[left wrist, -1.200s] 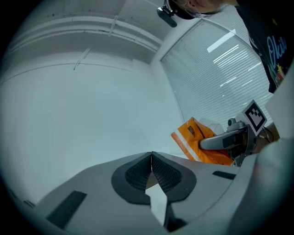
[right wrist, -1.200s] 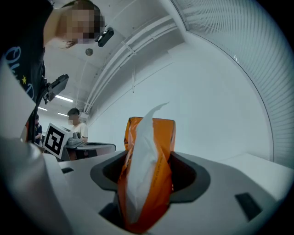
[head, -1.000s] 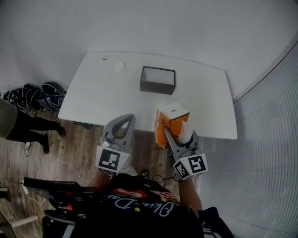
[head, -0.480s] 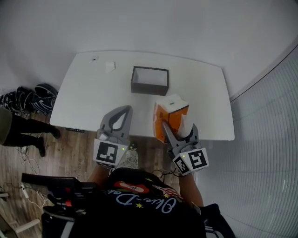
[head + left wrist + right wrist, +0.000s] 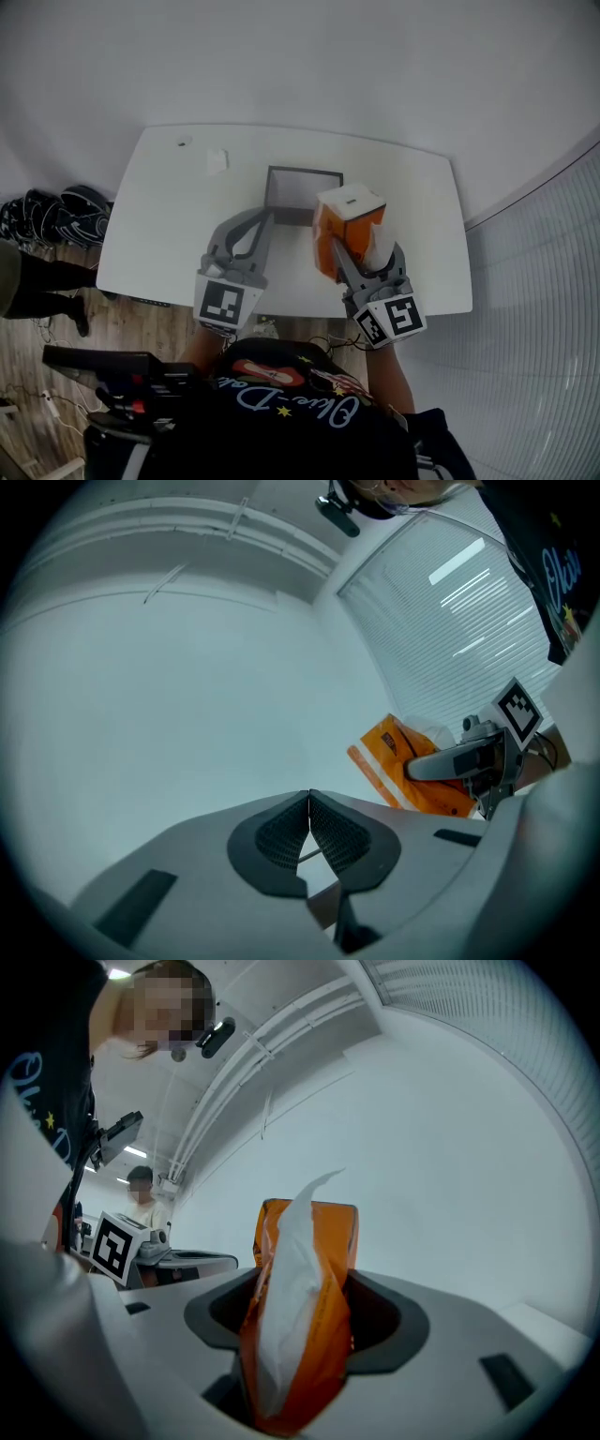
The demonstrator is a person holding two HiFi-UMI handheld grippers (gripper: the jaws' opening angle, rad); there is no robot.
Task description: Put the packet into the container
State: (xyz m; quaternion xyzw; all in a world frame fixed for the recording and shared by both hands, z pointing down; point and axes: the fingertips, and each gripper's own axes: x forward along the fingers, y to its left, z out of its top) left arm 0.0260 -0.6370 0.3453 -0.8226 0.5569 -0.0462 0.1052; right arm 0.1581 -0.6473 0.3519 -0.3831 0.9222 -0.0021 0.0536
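My right gripper (image 5: 349, 246) is shut on an orange and white packet (image 5: 345, 228), held up in the air over the table's middle, just right of the container. In the right gripper view the packet (image 5: 300, 1307) stands wedged between the two jaws, a white tissue sticking out of its top. The dark, open-topped box container (image 5: 302, 190) sits on the white table (image 5: 159, 225); its right front corner is hidden by the packet. My left gripper (image 5: 251, 232) hovers just in front of the container's left side with its pads (image 5: 330, 834) pressed together and nothing between them.
A small white object (image 5: 217, 160) and a tiny dark spot (image 5: 183, 142) lie at the table's far left corner. Bags (image 5: 52, 216) sit on the wooden floor left of the table, beside a standing person's legs (image 5: 37, 286). A ribbed white wall curves on the right.
Both grippers have moved forward over the table. The packet now overlaps the container's right front corner, and the left gripper's tip has come up to the container's front.
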